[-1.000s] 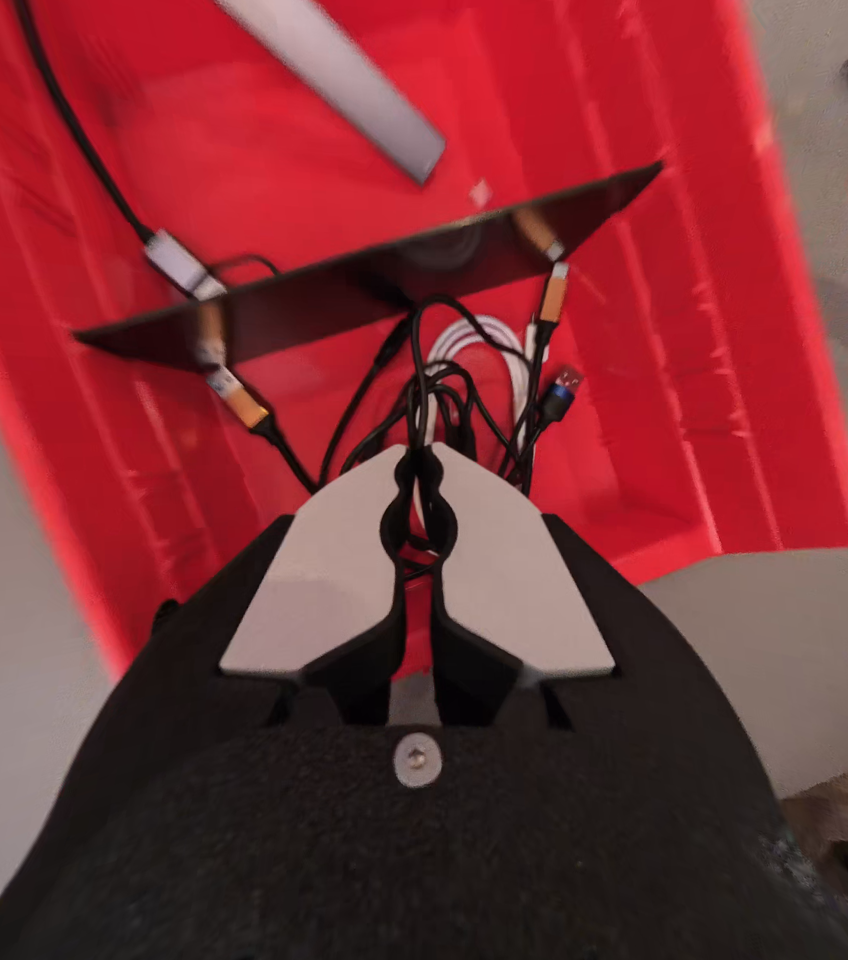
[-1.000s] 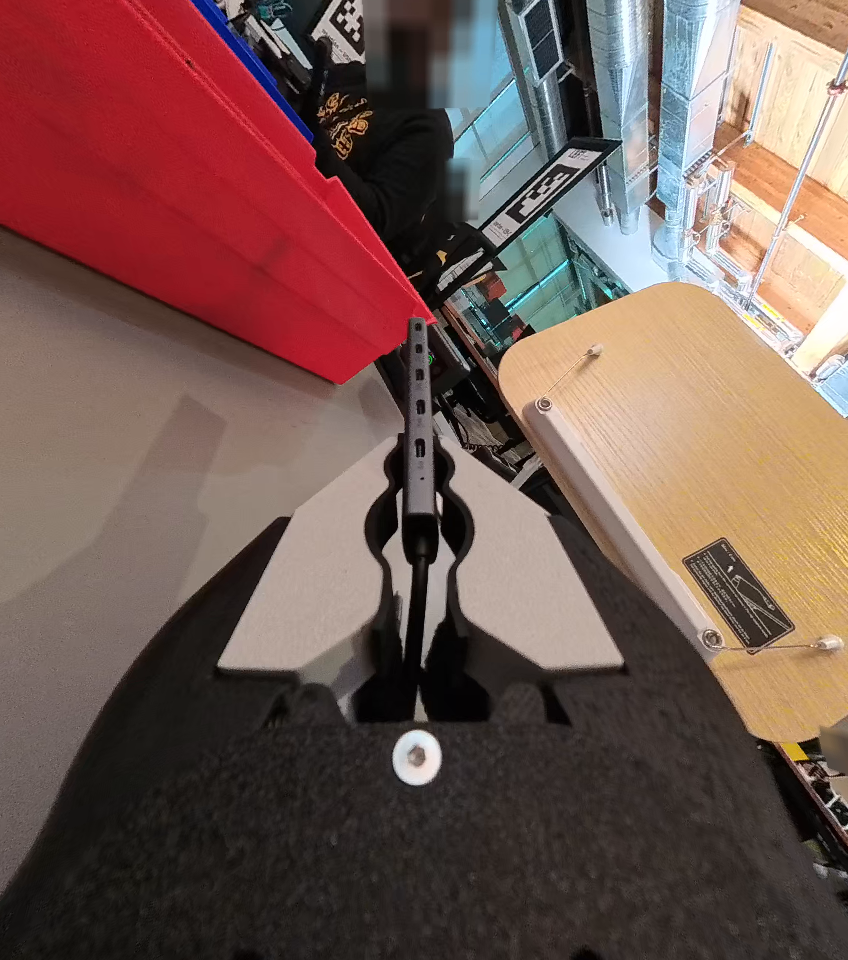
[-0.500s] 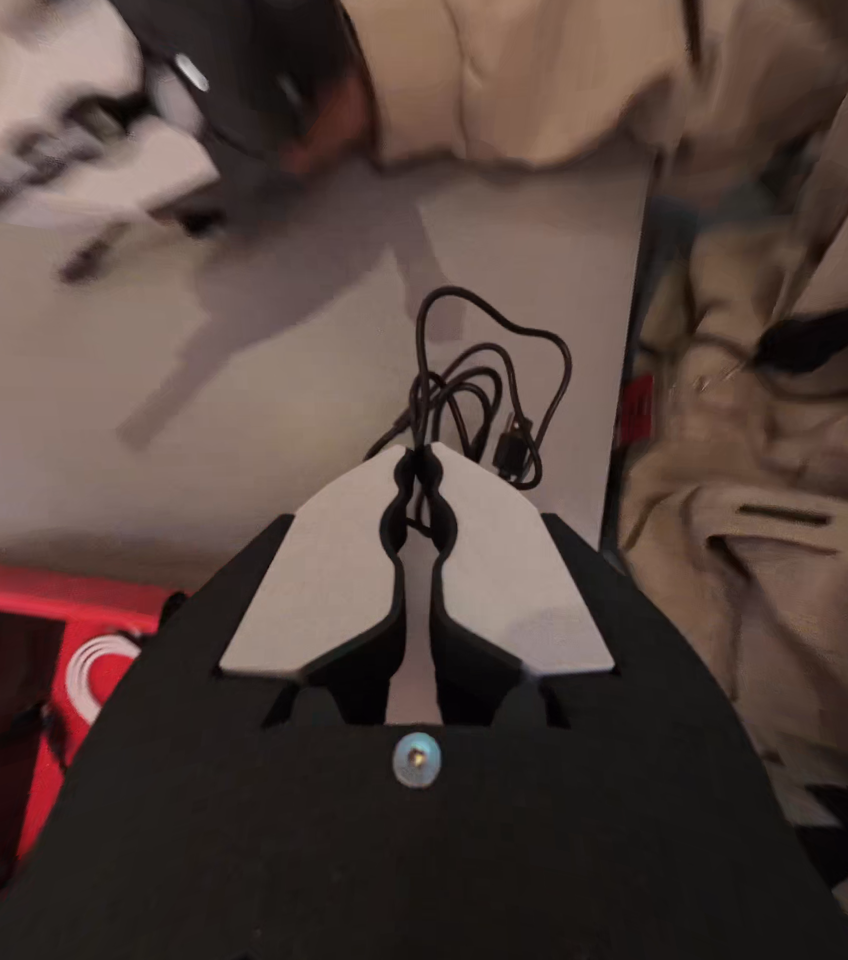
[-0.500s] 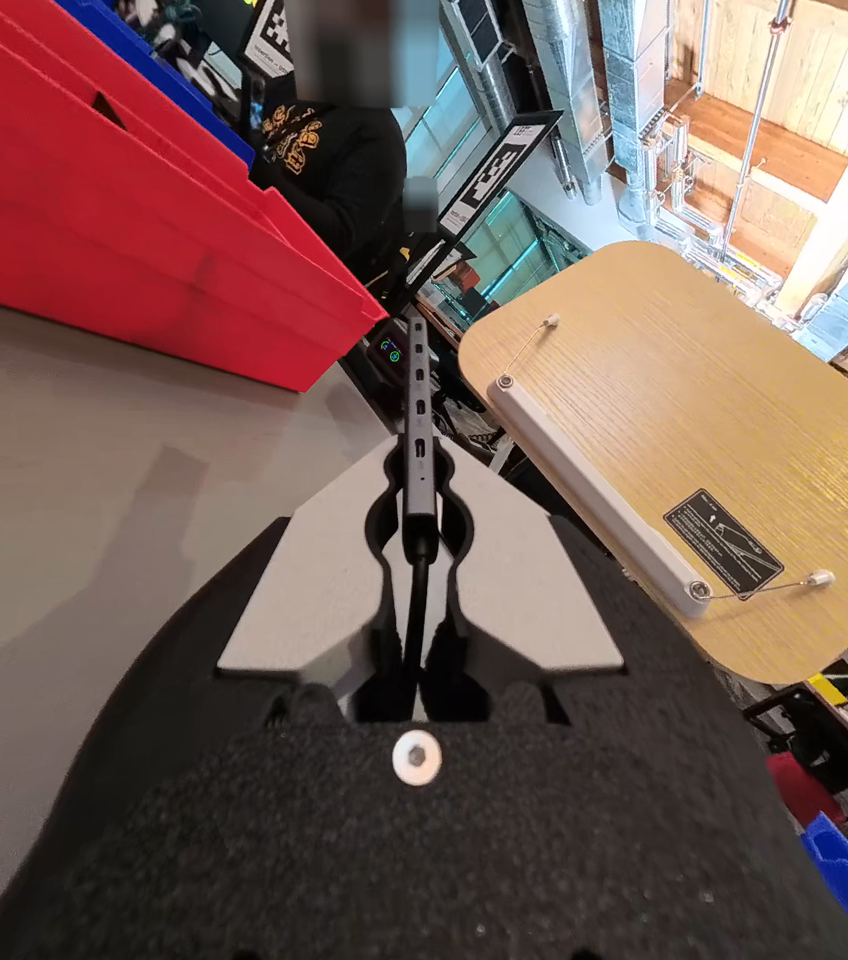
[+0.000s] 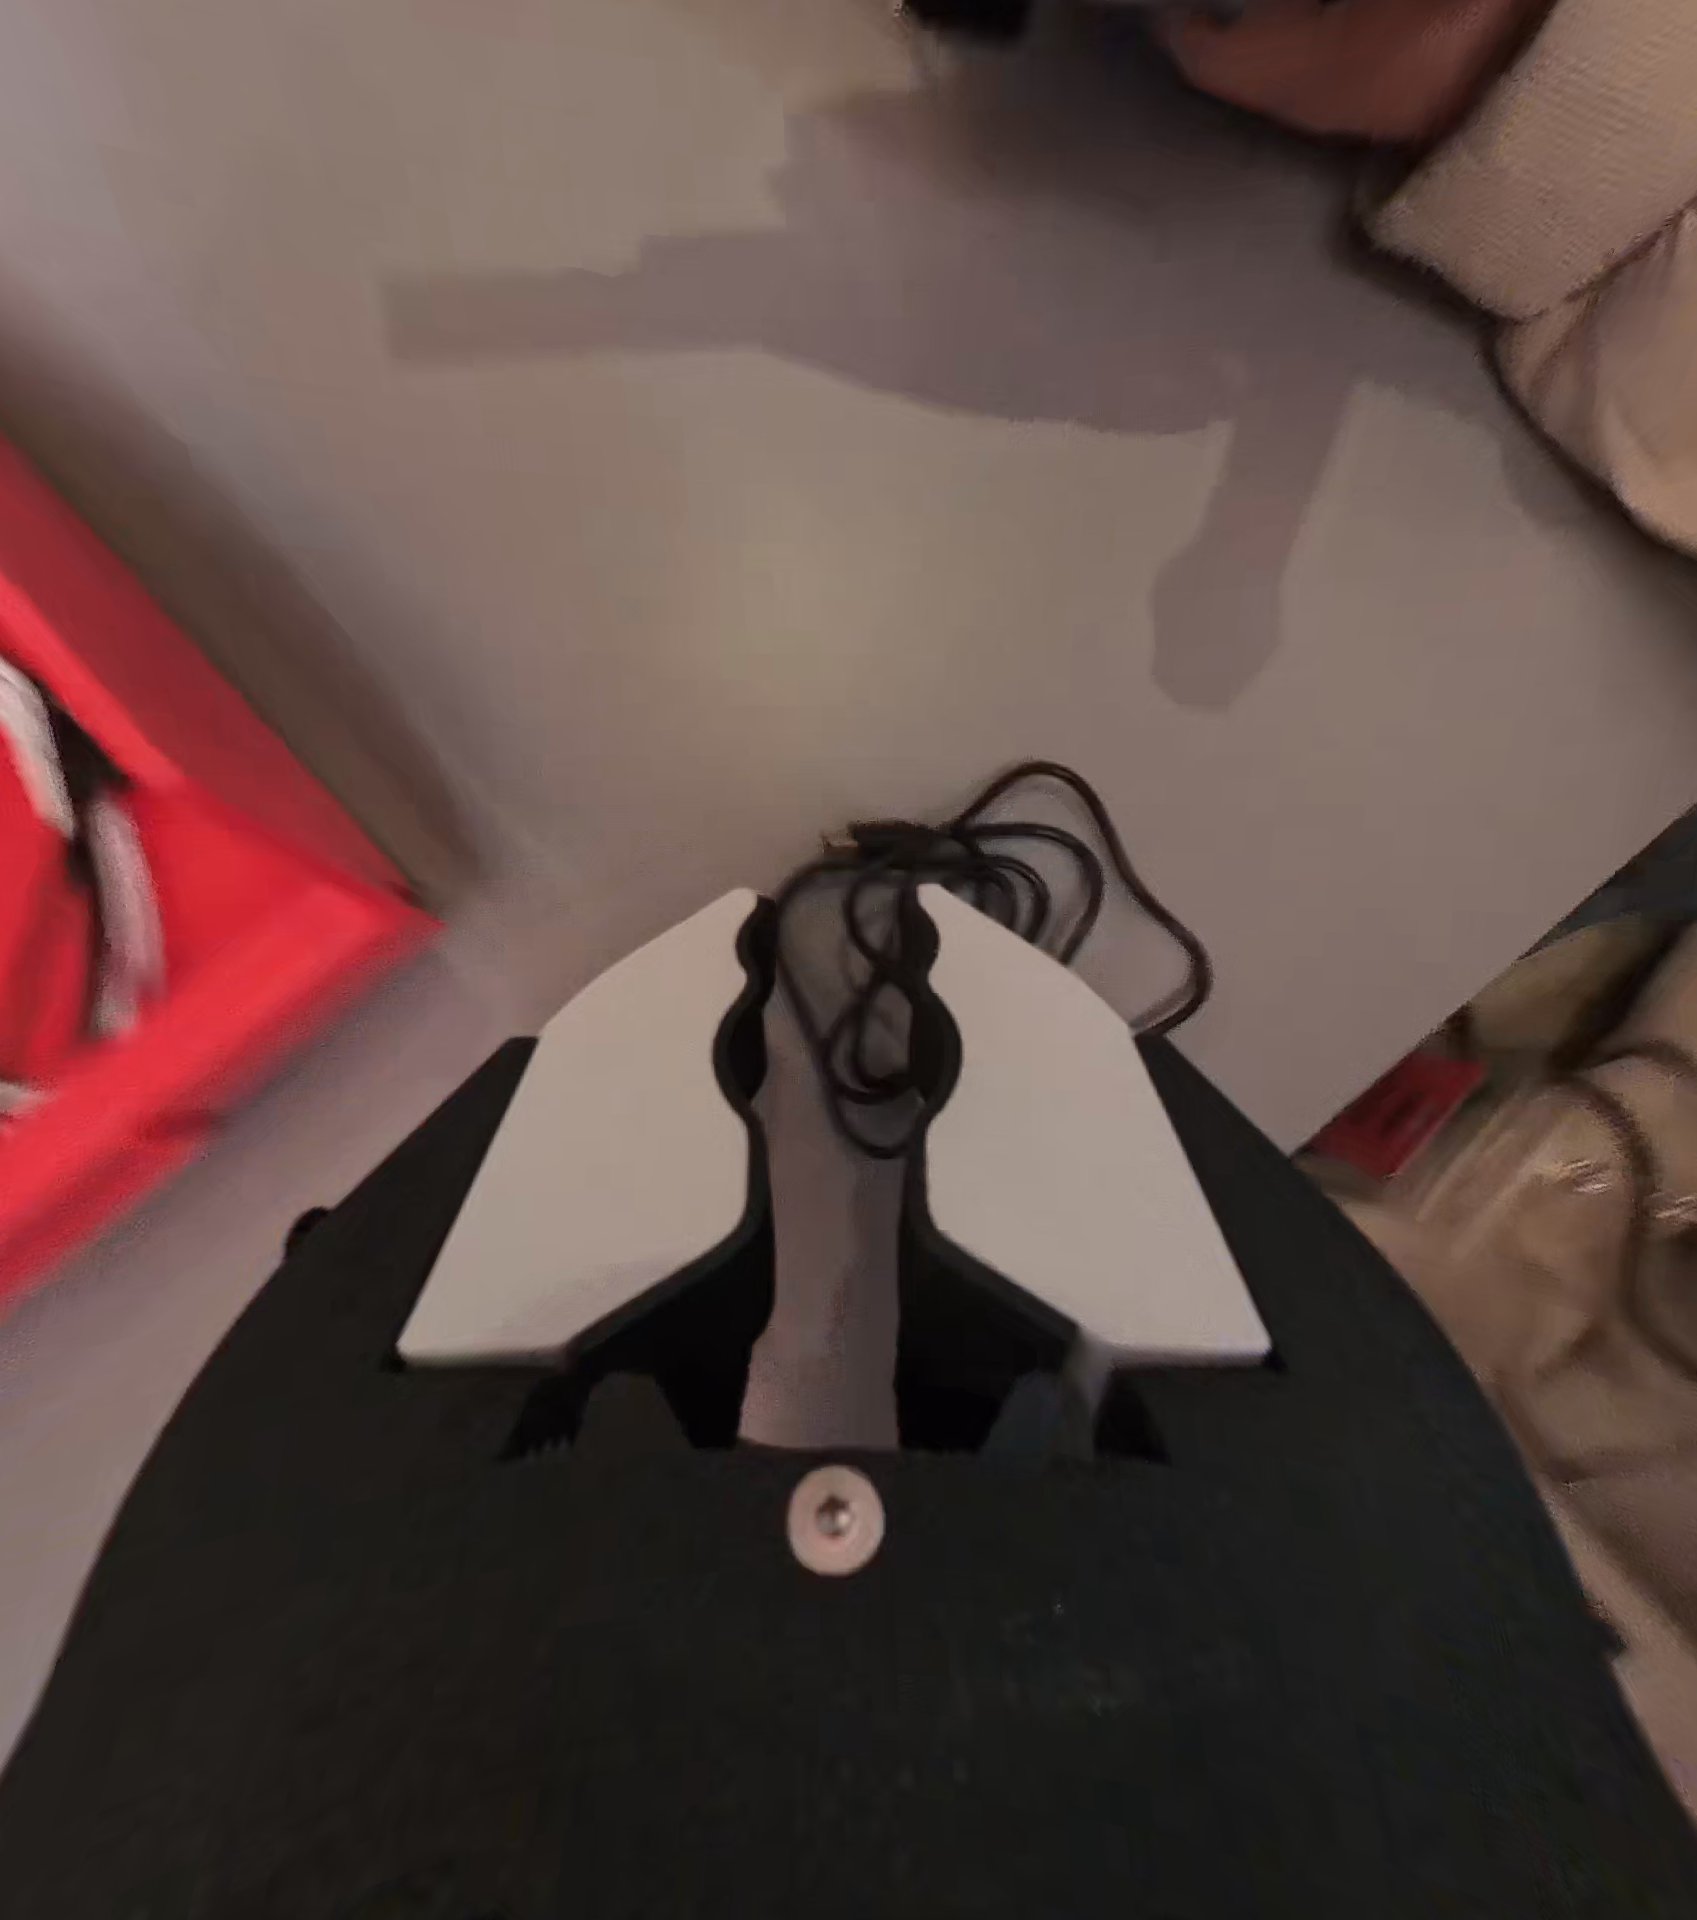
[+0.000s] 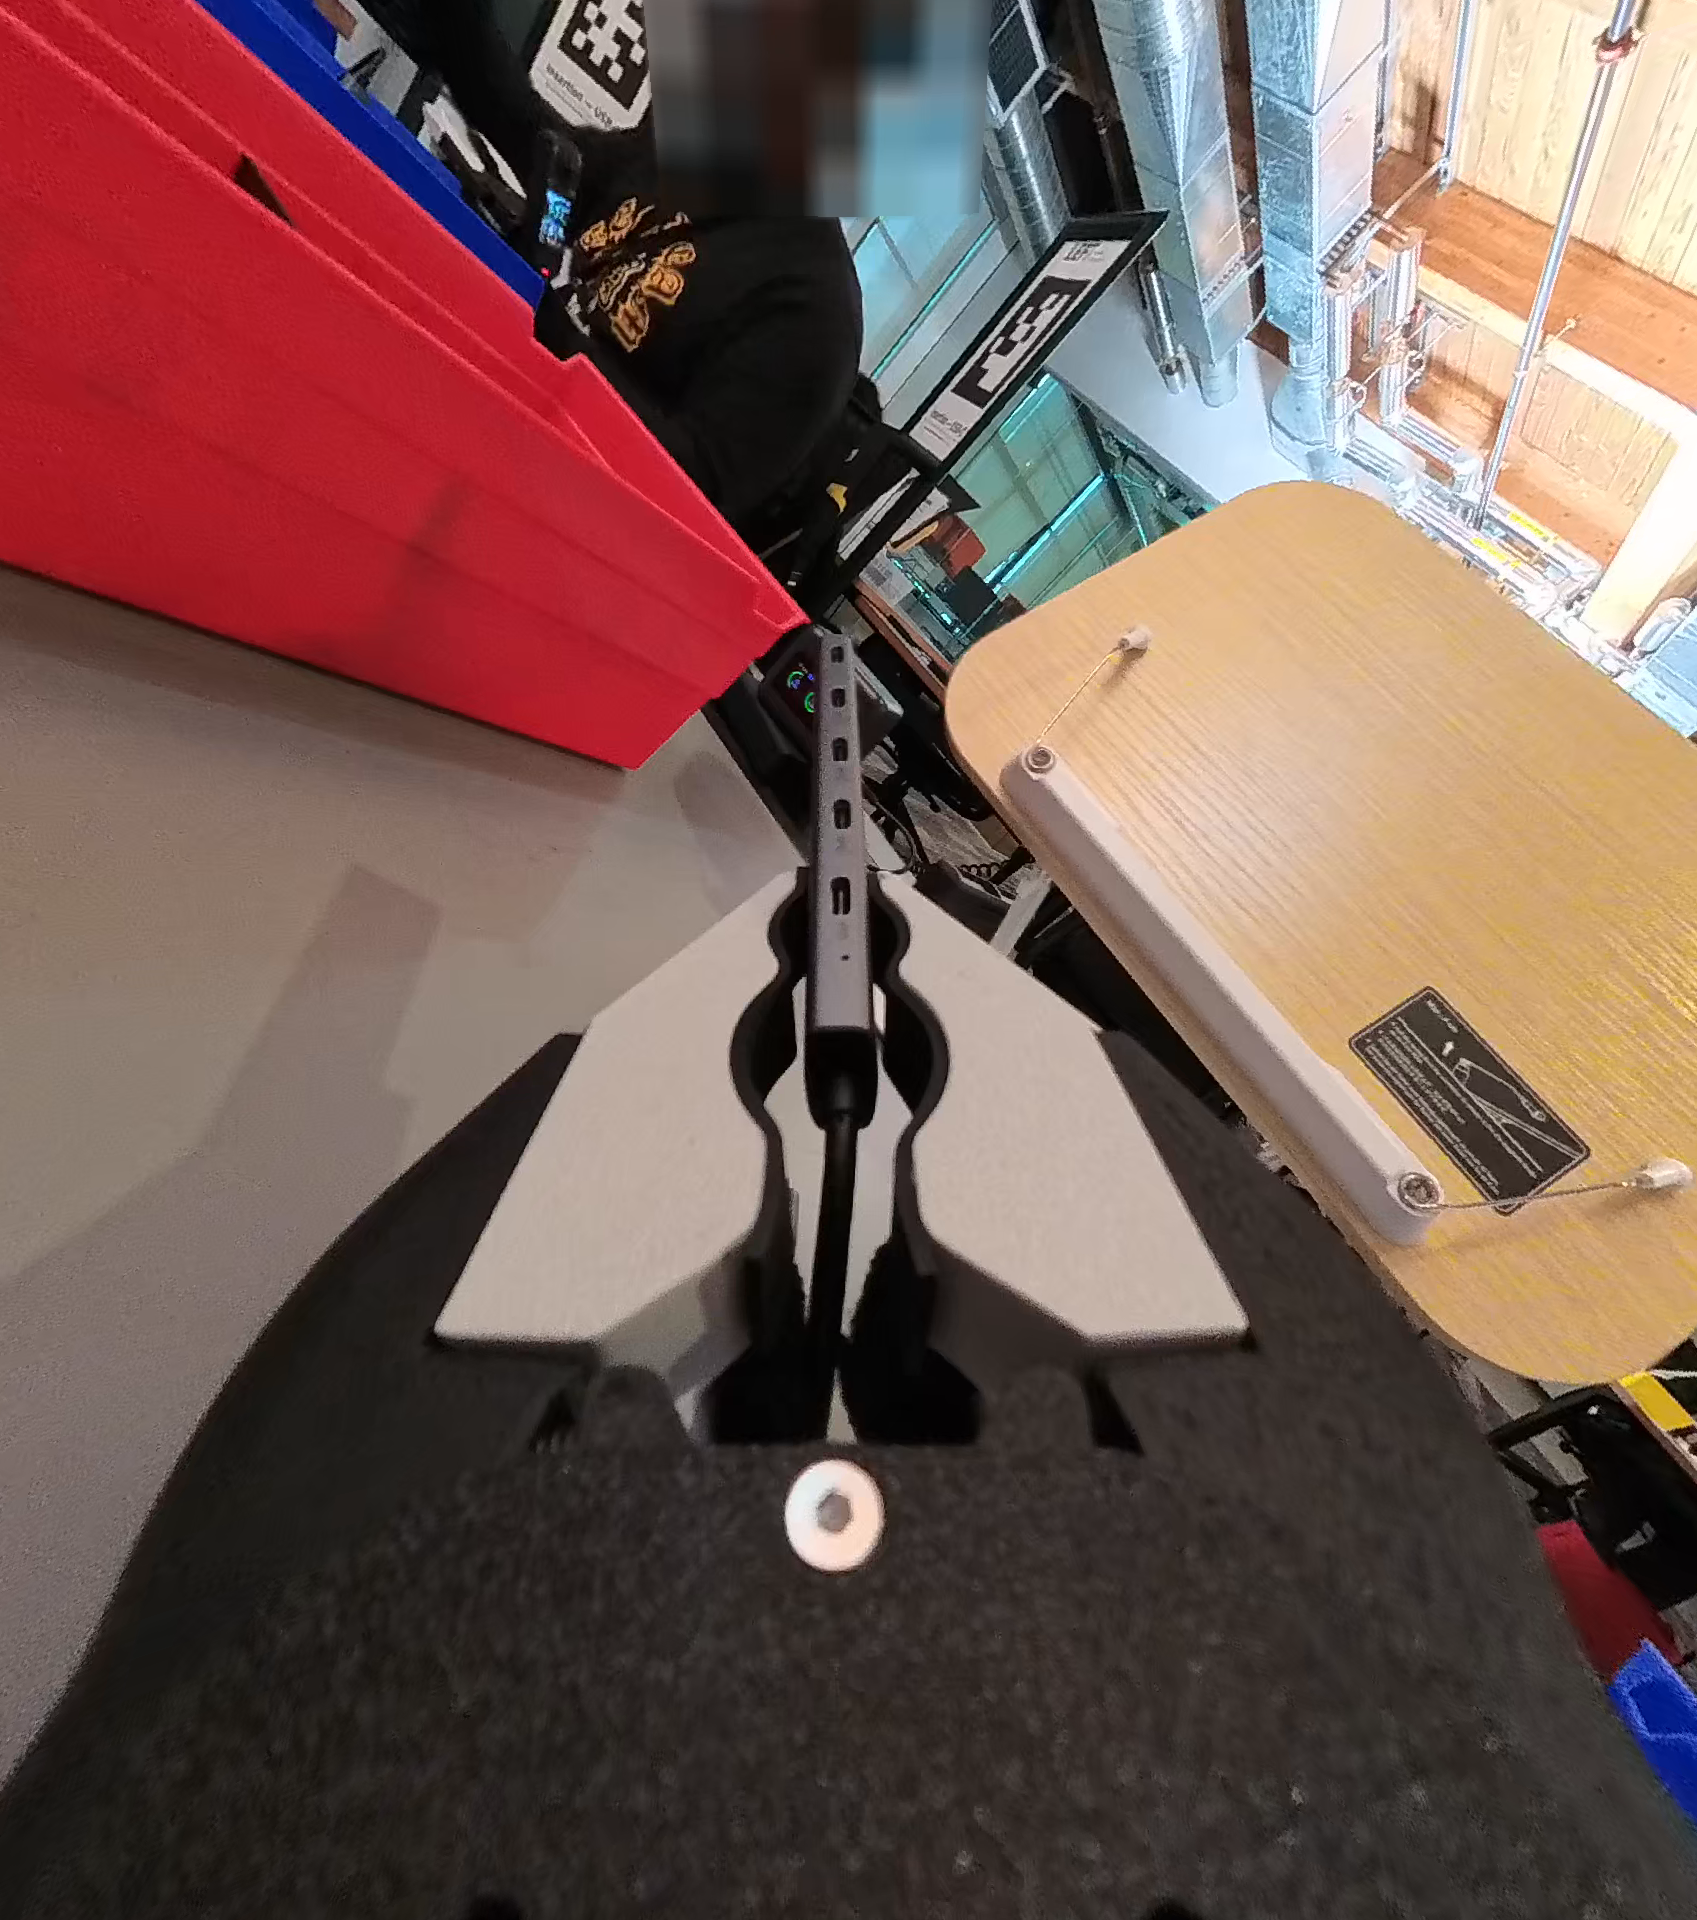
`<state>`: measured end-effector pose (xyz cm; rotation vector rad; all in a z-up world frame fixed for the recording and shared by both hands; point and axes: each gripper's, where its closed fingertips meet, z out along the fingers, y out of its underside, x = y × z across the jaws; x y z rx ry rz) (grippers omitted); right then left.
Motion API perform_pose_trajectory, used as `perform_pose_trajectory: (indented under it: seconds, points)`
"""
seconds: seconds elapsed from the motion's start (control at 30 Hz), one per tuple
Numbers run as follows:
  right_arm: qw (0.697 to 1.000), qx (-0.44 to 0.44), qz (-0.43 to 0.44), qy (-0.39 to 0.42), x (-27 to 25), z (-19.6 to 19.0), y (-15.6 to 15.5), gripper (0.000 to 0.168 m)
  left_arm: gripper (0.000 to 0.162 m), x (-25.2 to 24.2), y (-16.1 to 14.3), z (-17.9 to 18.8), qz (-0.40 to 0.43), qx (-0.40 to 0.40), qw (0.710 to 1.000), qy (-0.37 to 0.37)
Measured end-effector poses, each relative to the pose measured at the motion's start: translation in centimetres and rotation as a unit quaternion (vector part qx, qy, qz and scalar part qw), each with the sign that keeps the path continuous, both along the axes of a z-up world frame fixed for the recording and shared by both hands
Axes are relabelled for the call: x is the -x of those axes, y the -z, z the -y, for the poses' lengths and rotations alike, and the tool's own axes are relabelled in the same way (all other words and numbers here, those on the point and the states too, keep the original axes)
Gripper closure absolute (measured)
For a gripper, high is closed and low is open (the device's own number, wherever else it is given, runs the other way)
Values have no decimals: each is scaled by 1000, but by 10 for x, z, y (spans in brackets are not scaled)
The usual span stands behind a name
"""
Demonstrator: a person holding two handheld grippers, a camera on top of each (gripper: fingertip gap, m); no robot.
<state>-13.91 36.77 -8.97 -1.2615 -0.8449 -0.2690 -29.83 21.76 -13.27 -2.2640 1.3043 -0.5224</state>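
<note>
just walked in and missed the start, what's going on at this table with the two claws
A person is working a claw in each hand over a grey table. The left claw has parted a little, with a tangled thin black cable lying loose between its fingers and on the table beyond them. The right claw is clamped on a slim grey multi-port hub, held out edge-on. A red plastic bin holding white cable sits at the left.
</note>
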Motion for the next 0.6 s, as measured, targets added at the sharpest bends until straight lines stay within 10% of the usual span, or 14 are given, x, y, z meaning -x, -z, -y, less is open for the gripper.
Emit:
perform_pose_trajectory:
  seconds: [0.2,0.33,0.47,0.6]
  points:
    - [1000,0,7,-2,2,1,2,160,120,-4,50,34,24,99,990,-97]
    - [1000,4,3,-3,2,0,2,160,128,3,61,38,-40,11,996,-78]
    - [1000,4,3,-2,1,0,2,160,156,-4,55,37,-100,-66,989,90]
    - [1000,5,3,-4,2,0,3,160,157,-6,29,37,-121,-171,907,366]
